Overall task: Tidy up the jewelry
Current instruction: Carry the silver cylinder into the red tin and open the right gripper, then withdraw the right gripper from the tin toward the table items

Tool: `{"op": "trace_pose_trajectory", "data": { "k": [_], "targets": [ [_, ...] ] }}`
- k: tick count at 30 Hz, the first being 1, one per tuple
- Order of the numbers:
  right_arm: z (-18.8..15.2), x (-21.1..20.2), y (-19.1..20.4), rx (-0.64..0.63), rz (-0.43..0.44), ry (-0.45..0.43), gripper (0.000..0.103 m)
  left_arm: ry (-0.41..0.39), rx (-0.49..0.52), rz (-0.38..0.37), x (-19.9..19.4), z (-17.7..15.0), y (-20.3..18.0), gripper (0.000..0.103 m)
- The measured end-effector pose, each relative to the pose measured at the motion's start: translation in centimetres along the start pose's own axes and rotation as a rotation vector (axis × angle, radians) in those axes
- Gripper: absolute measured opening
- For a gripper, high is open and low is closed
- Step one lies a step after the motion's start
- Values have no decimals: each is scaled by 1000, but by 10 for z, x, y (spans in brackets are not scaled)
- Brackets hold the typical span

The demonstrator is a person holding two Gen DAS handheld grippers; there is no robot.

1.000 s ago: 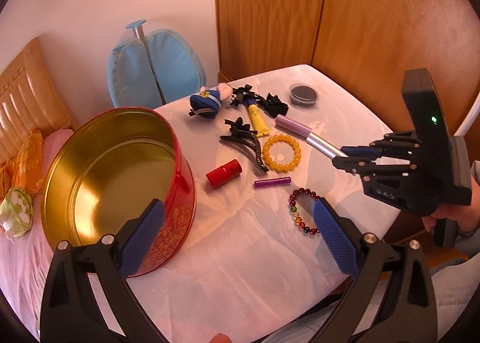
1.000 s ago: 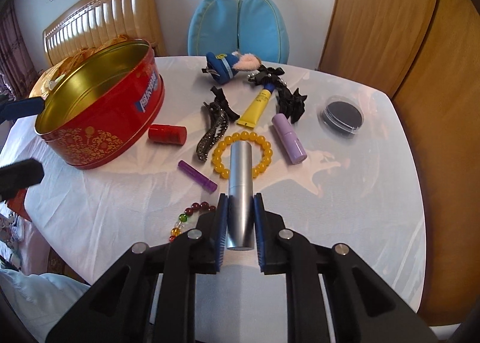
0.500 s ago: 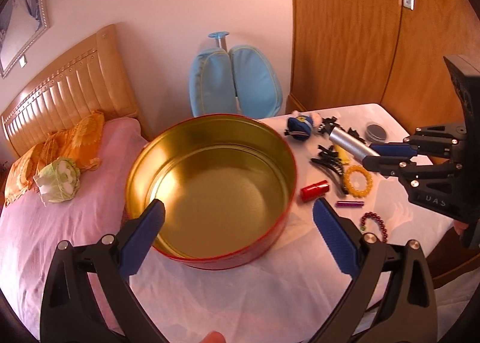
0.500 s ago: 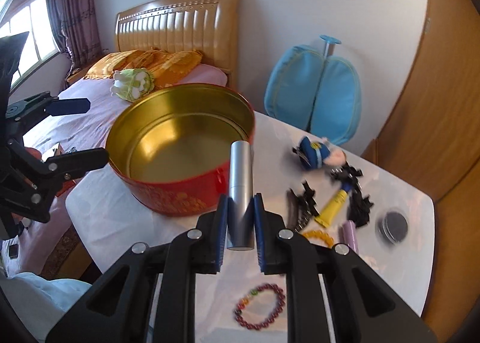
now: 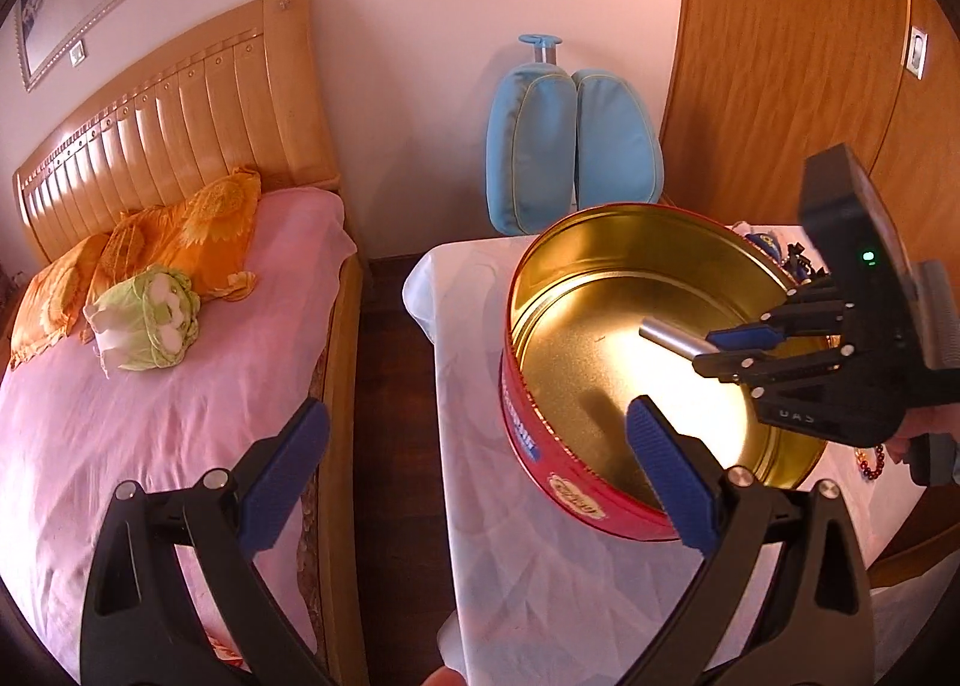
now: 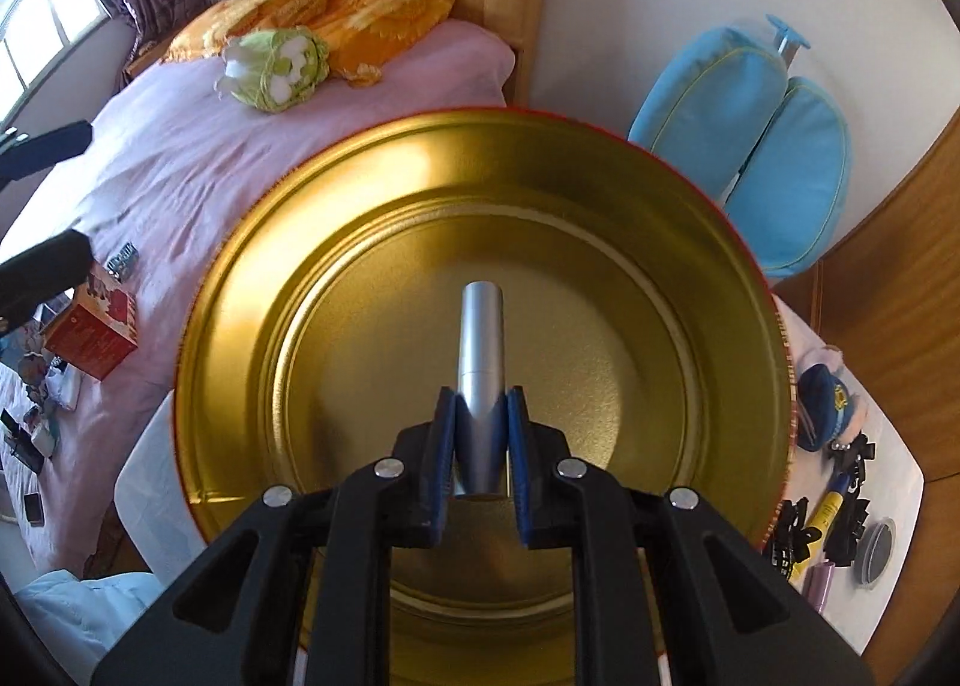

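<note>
**Silver tube held over the open tin**

On the far left, the bed [image 5: 150,386] carries a pink sheet, orange pillows [image 5: 180,242] and a green cabbage-shaped plush [image 5: 144,317] lying just in front of them. In the right wrist view a small red box [image 6: 93,338] and scattered small items sit near the bed's left edge.

The left gripper [image 5: 474,470] hangs low in its own view with its 2 blue-padded jaws spread wide and nothing between them; 1 pad is over the bed's wooden side rail, the other over the near wall of the tin.

The round tin [image 5: 528,428], red outside and gold inside, stands on the table [image 5: 540,584], which is covered by a white cloth. The tin's floor is bare.

Above the tin's interior, the right gripper [image 6: 480,446] has its jaws drawn narrow, clamped on the lower end of a silver tube [image 6: 480,338]. The tube points forward and down toward the gold floor; whether its tip touches the floor I cannot tell.

Behind the table, 2 blue cushions [image 5: 570,158] lean against the wall.

To the right of the tin, on the cloth, lie a blue plush doll [image 6: 831,404], black hair clips [image 6: 852,458], a yellow tube [image 6: 819,518], a lilac tube [image 6: 822,584] and a round dark compact [image 6: 876,551]. A beaded bracelet [image 5: 873,461] shows just below the right gripper's body in the left wrist view.
</note>
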State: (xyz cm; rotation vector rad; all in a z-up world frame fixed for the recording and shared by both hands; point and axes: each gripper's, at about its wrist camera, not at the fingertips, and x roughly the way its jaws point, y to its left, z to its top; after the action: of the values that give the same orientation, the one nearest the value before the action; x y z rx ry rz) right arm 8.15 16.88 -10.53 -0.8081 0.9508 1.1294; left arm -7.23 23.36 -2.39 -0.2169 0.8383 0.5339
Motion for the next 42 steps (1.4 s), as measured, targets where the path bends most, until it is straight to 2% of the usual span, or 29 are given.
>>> {"op": "trace_pose_trajectory", "data": {
  "k": [3,6,11,14,16,17,21,23,28,31,37,42],
  "targets": [
    [7,27,7,0,-11,121,18,8,-14,-27,7,-3,11,96],
    [5,40,12,-15,-23,184,19,15,-19,-47,12,-5,19,96],
    [5,40,16,-4,-32,182,19,17,-17,-60,14,-3,21,96],
    [5,34,21,-3,-41,159,34,14,-11,-67,13,-2,19,96],
    [4,29,24,-6,-49,137,53,11,-6,-74,13,-2,18,96],
    [4,25,26,-8,-51,125,56,11,-5,-77,13,-2,17,96],
    [-2,11,30,-21,-91,68,85,3,6,-89,12,-2,17,96],
    [-4,3,32,-34,-132,27,92,-7,18,-90,10,-2,18,96],
    [-15,-28,34,-55,-206,-106,95,-32,27,-105,3,2,19,96],
    [-18,-39,31,-37,-249,-146,96,-47,55,-126,-1,5,6,96],
    [-46,-71,-10,71,-260,-203,96,-55,104,-155,-8,10,-44,96],
    [-83,-89,-52,121,-263,-242,96,-62,134,-169,-20,13,-99,96]
  ]
}}
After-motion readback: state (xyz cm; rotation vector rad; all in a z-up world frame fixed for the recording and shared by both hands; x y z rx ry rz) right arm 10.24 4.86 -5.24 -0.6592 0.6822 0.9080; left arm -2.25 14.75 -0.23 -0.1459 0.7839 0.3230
